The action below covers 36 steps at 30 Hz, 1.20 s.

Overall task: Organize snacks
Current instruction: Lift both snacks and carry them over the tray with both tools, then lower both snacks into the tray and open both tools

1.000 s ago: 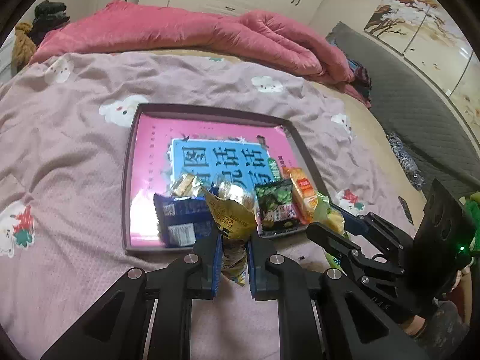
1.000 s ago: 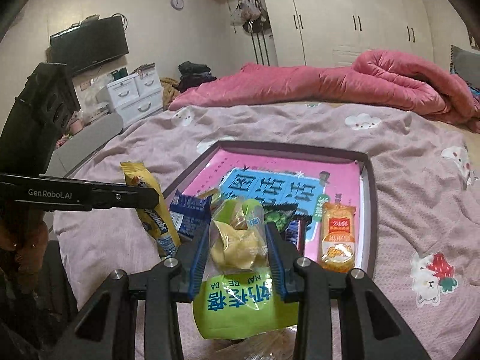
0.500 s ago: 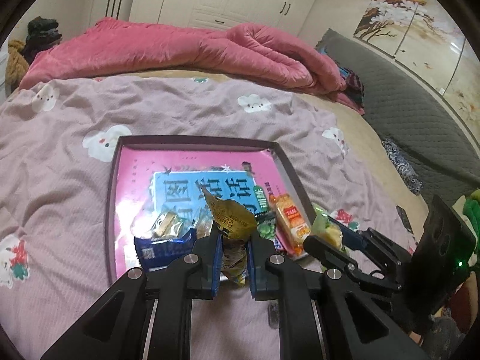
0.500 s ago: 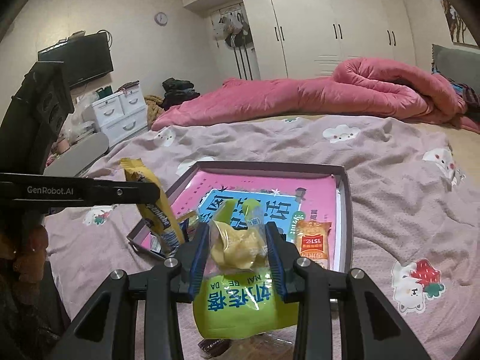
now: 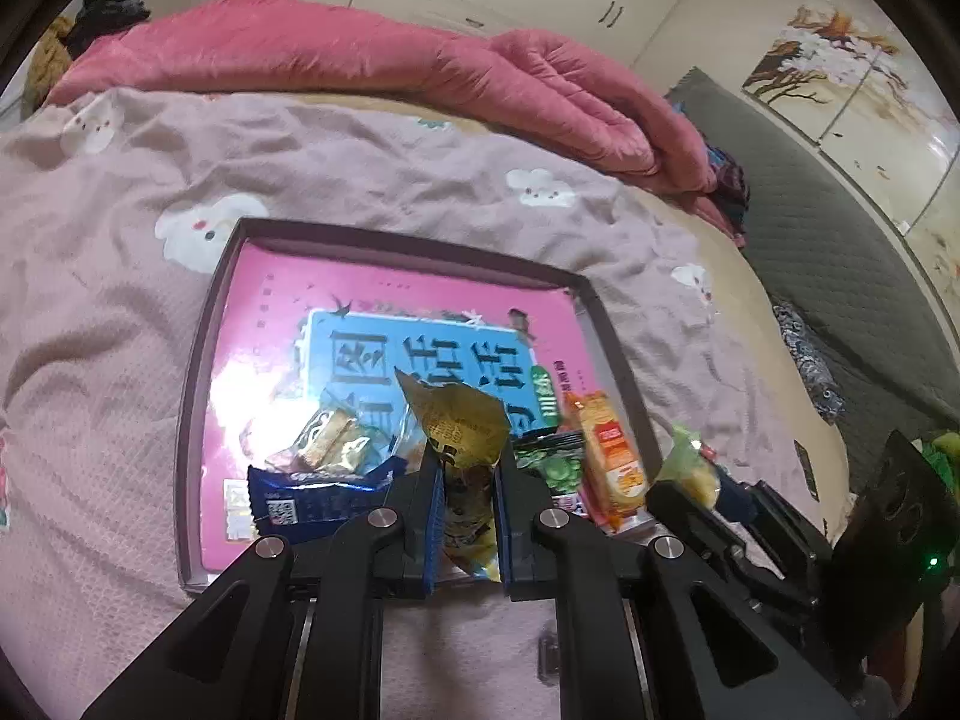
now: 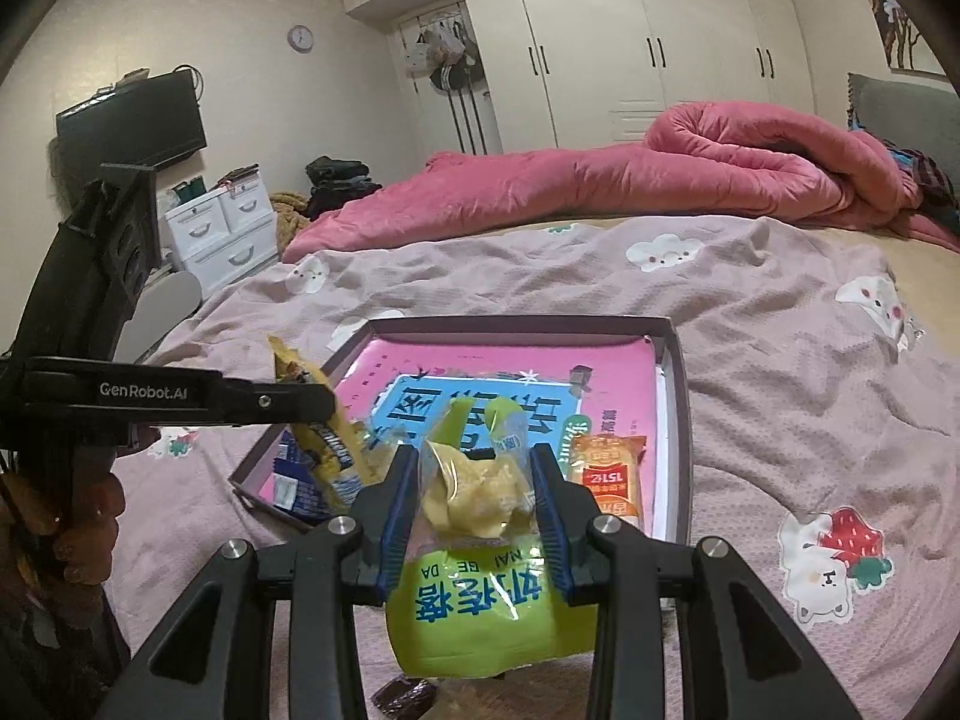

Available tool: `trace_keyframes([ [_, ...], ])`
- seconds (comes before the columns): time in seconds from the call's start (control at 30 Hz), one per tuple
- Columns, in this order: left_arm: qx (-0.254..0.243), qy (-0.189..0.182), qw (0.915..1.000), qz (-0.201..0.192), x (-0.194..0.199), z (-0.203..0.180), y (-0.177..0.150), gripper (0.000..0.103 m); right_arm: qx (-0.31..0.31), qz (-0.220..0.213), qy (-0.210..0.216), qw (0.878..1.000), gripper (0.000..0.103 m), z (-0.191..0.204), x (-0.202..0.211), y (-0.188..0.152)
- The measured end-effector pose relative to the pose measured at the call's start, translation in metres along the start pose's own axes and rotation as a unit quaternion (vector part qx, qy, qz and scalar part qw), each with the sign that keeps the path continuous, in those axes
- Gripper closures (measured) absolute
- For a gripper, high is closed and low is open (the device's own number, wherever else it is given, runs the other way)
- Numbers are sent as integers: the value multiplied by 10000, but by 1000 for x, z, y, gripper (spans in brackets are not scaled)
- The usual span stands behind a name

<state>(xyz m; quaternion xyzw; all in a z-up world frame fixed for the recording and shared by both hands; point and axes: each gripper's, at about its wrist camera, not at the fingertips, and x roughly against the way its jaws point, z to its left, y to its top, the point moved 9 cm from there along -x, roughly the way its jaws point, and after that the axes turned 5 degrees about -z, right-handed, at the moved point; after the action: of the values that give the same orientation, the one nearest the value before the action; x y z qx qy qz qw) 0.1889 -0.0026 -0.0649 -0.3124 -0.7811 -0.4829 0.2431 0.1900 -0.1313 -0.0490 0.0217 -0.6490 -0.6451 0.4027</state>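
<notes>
The tray (image 5: 198, 372), a shallow dark-rimmed rectangle lined with a pink sheet bearing a blue panel of large characters, lies on the mauve bedspread (image 5: 108, 276) and serves as the reference for everything else. Over the tray's near edge the left gripper (image 5: 468, 516) has its jaws drawn in narrow and clamped on a yellow snack packet (image 5: 459, 426), whose crinkled top stands up above the blue pads while its lower end hangs down between them. Inside the tray, along that near edge, lie a dark blue packet (image 5: 312, 498) toward the near left corner, a small gold-wrapped sweet (image 5: 330, 441) just behind it, a green packet (image 5: 555, 465) right of the held packet, and an orange packet (image 5: 606, 456) close against the tray's right rim. Just outside the tray's near right corner, the right gripper (image 6: 474, 504) grips a clear-and-green bag (image 6: 480, 594) of pale yellow pieces, its jaws partly closed and pressing on the bag's upper part, with the printed green lower half hanging below the fingers. In the right wrist view the left gripper's black arm reaches in from the left toward the tray's near left corner, with the person's hand (image 6: 66, 534) wrapped around its handle. Beyond the tray's far edge a rolled pink quilt (image 6: 600, 192) lies across the bed.
</notes>
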Motion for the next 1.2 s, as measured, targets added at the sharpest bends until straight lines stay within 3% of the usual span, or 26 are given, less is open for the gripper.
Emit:
trace_keyframes([
  [0.37, 183, 81, 9998, 94, -13, 21, -6, 89, -40, 88, -249, 9996, 65, -11, -11, -3],
  [1.2, -278, 365, 9989, 133, -19, 19, -11, 85, -145, 319, -551, 9979, 65, -23, -39, -4],
])
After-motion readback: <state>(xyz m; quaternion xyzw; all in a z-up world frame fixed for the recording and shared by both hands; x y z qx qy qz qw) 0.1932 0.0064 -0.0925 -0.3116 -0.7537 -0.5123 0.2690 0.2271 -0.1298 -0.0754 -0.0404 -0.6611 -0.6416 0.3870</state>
